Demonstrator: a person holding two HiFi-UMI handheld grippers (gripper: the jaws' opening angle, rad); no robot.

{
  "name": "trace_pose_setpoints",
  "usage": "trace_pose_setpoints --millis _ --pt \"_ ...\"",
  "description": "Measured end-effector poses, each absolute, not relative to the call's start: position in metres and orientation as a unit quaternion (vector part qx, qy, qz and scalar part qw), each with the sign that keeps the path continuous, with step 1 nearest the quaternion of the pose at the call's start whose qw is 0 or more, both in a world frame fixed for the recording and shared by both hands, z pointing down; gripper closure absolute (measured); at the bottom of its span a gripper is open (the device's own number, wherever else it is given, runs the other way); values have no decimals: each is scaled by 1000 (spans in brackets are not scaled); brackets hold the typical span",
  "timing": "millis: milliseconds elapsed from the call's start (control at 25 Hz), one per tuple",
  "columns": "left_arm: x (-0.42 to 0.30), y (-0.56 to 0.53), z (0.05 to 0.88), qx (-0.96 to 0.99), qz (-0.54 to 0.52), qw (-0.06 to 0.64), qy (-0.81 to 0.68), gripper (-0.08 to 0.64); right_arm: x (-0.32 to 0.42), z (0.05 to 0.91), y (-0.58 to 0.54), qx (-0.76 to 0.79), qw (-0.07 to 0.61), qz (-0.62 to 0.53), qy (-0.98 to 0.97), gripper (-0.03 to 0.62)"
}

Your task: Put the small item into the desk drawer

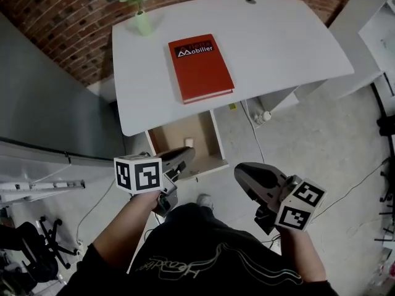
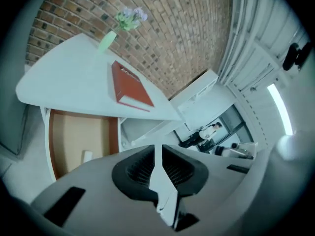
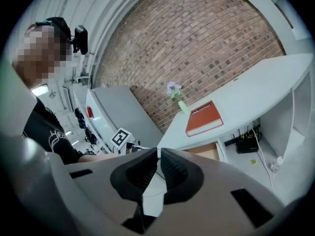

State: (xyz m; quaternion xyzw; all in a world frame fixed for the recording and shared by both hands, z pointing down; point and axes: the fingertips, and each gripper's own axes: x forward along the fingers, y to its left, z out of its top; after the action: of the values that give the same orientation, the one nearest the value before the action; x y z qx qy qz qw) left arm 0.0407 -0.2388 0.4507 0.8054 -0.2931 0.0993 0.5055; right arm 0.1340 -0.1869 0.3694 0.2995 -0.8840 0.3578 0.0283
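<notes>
A small white item (image 1: 189, 142) (image 2: 87, 156) lies on the wooden floor of the open desk drawer (image 1: 206, 168) (image 2: 69, 132), which is pulled out from under the white desk (image 1: 278, 42). My left gripper (image 1: 184, 156) (image 2: 158, 149) hovers over the drawer's front edge, apart from the item. Its jaws are nearly together with only a thin slit and nothing between them. My right gripper (image 1: 242, 171) (image 3: 158, 151) hangs to the right of the drawer over the floor, shut and empty.
A red book (image 1: 200, 66) (image 2: 130, 87) (image 3: 203, 118) lies on the desk, with a green vase of flowers (image 1: 142, 20) (image 2: 107, 41) at its back left corner. A grey partition (image 1: 49, 103) stands left. Cables and a white object (image 1: 264, 117) lie under the desk.
</notes>
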Motion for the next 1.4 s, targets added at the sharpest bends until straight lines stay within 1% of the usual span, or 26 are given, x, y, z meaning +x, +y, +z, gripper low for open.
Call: trace_pose_setpoints --millis 120,200,320,440,600,680,800,920,1200,1400 --pt "41 -215 382 815 39 506 -279 508 127 322 -179 278 0 341 -898 540" --pt "41 -203 340 832 12 484 -272 514 124 292 -175 268 -8 320 -909 540" --pt "41 -184 285 860 -9 434 -270 520 116 255 -160 251 -18 293 -922 540" --pt "38 -170 244 885 -6 366 -287 526 113 227 -145 245 -31 269 -931 540" --pt "45 -151 205 916 16 272 -295 533 113 206 -131 241 -25 243 -939 540" --pt "53 -144 195 926 30 243 -289 534 114 196 -127 237 -27 230 -944 540" --pt "60 -138 189 931 32 228 -283 535 114 185 -122 234 -34 215 -947 540" --pt "64 -137 190 932 37 220 -287 537 114 185 -122 236 -26 203 -950 540" --pt "72 -135 195 930 37 232 -282 537 113 187 -125 229 -33 205 -951 541" --pt "78 -132 196 932 46 226 -281 537 120 190 -124 235 -37 209 -949 541"
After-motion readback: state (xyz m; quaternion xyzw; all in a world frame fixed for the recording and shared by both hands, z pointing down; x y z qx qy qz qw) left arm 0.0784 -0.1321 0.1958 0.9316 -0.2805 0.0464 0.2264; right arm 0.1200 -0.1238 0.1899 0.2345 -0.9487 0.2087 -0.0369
